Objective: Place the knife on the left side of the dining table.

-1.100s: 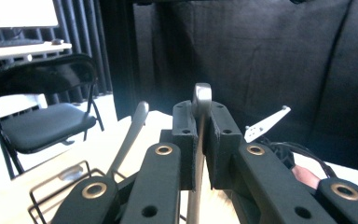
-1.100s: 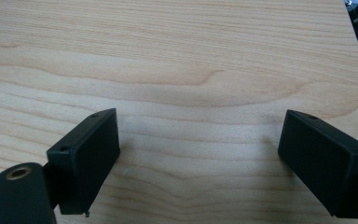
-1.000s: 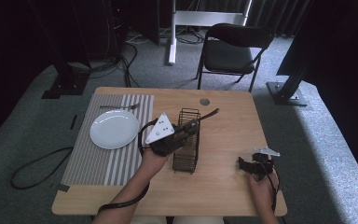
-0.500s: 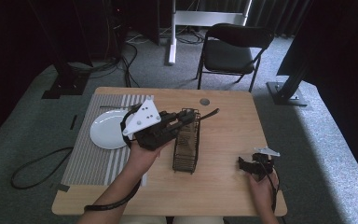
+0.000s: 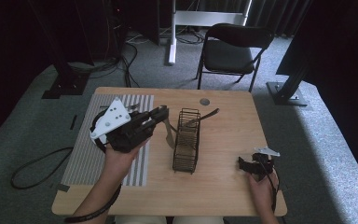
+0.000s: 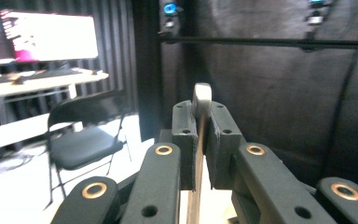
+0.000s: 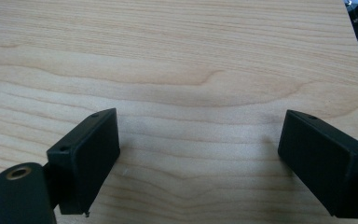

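A thin wooden utensil is clamped edge-on between the closed jaws of the left gripper, its pale rounded end standing just past the pads. In the high view its handle is seen hanging down from the jaw tips, clear of the table and just left of the black wire rack. What kind of utensil it is cannot be told. The left gripper is held raised over the right edge of the striped placemat, pointing right toward the rack.

The rack is set near the middle of the table, and a dark utensil is seen leaning out of its far end toward the right.

The right gripper is held low at the near right corner of the table, well apart from the rack. Its jaws are spread wide over bare wood, with nothing between them.
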Motion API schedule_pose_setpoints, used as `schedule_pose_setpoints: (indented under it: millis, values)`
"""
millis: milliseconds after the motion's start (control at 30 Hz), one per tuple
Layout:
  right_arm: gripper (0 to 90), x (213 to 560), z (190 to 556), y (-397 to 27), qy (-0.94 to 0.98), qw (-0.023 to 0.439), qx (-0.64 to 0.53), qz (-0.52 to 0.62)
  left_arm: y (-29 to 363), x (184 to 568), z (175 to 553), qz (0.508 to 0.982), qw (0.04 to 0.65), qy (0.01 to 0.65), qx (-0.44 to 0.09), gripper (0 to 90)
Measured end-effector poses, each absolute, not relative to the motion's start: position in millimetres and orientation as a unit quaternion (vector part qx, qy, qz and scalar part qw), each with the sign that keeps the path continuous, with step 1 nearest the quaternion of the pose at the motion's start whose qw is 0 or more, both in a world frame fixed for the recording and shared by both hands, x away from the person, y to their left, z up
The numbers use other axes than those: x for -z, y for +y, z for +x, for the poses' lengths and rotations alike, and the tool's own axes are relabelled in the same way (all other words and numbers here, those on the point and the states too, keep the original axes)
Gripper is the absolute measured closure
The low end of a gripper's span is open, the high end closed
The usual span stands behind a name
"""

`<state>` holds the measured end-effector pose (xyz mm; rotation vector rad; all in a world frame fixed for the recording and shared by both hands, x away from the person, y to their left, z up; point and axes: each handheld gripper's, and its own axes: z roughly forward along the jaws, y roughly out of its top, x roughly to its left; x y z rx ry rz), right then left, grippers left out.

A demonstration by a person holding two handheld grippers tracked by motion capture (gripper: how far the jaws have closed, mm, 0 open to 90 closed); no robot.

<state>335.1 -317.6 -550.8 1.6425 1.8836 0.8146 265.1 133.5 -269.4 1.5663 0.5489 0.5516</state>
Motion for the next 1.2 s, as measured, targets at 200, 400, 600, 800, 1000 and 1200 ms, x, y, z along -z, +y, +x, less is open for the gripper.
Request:
schedule_pose_setpoints:
  millis: [200, 400, 600, 800, 1000, 1200]
  values:
    - [11.7, 550.6, 335.0, -317.5, 0.693, 0.253, -0.299, 0.605, 155.1, 293.2, 266.9, 0.677, 0.615, 0.294, -0.277, 84.0]
    - [11.7, 550.6, 334.9, -317.3, 0.692, 0.253, -0.299, 0.606, 174.7, 325.1, 271.2, 0.67, 0.589, 0.338, -0.3, 83.9]
    - [11.7, 550.6, 334.9, -317.2, 0.692, 0.254, -0.299, 0.606, 189.5, 364.2, 279.6, 0.654, 0.579, 0.389, -0.295, 83.9]
    - [11.7, 550.6, 334.8, -317.0, 0.691, 0.254, -0.299, 0.607, 196.3, 397.7, 290.7, 0.65, 0.564, 0.418, -0.291, 84.0]
    - [11.7, 550.6, 334.8, -317.0, 0.691, 0.254, -0.299, 0.607, 201.0, 413.4, 296.1, 0.641, 0.56, 0.437, -0.29, 83.9]
    - [11.7, 550.6, 334.8, -317.0, 0.691, 0.254, -0.299, 0.607, 208.3, 416.9, 291.3, 0.623, 0.565, 0.455, -0.292, 83.7]
